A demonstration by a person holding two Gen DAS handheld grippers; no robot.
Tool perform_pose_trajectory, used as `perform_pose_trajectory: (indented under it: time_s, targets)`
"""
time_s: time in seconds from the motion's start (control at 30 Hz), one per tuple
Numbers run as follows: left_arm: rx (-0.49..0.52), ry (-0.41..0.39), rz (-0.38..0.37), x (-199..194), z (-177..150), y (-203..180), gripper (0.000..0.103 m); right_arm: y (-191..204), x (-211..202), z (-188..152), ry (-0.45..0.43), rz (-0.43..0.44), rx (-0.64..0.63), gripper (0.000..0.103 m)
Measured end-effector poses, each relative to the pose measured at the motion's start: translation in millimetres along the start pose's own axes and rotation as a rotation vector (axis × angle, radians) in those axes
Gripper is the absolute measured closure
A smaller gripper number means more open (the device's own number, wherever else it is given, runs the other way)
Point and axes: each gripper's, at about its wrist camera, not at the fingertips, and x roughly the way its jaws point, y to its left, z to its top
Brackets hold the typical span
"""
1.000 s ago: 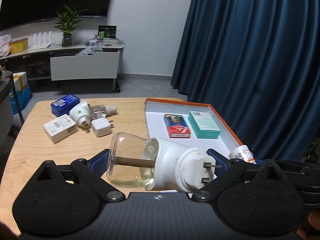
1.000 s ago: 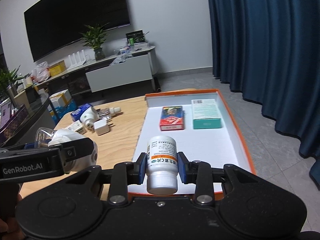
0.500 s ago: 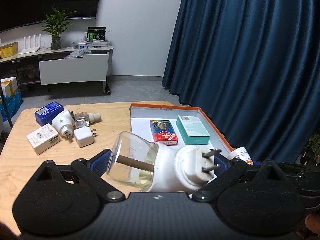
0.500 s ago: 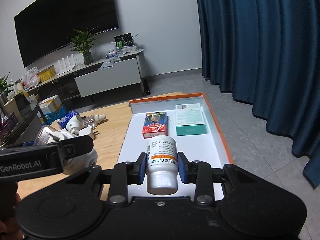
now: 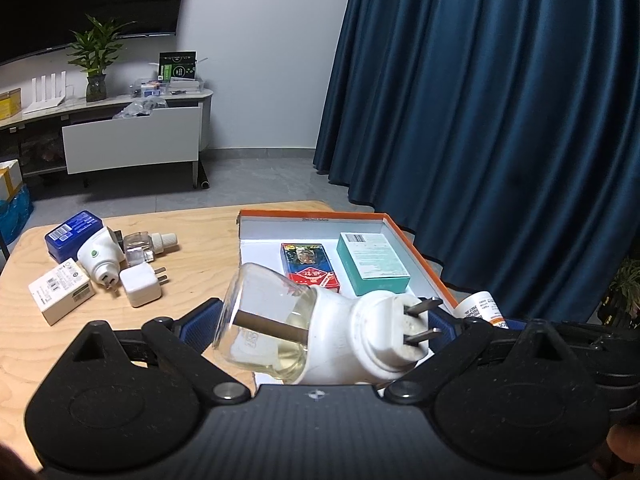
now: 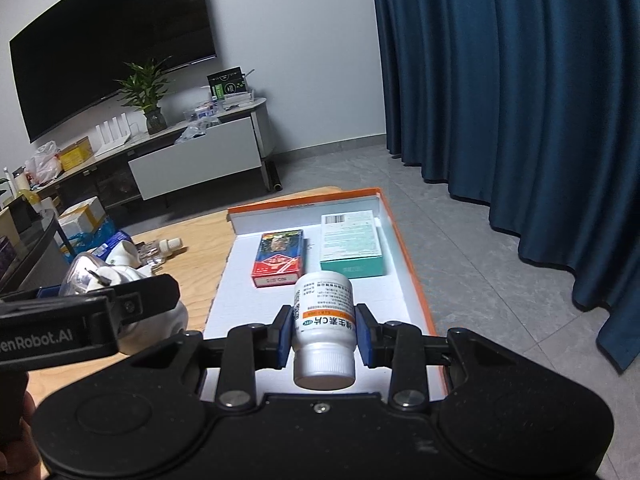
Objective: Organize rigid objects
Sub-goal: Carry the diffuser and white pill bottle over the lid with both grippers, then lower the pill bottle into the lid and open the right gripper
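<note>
My left gripper is shut on a white plug-in vaporizer with a clear glass bottle, held sideways above the near left edge of the orange-rimmed white tray. My right gripper is shut on a white pill bottle, cap toward the camera, over the tray's near part. In the tray lie a red card box and a teal box, side by side at the far end. The left gripper shows at the left of the right wrist view.
On the wooden table left of the tray lie a blue box, a white box, a second vaporizer, a small glass bottle and a white charger. A blue curtain hangs right of the table.
Both grippers have carried their objects forward and to the right, closer over the tray. The vaporizer has tilted between the left fingers, its prongs now pointing up and right. The grips are unchanged.
</note>
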Motion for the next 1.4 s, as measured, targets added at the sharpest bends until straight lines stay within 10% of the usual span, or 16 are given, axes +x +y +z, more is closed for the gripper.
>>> perform_pose_trajectory:
  time_s: [1.4]
  targets:
    - [-0.004,0.070,0.002,66,14,-13,0.001,-27,83,33,0.070,-0.055,-0.007,0.063]
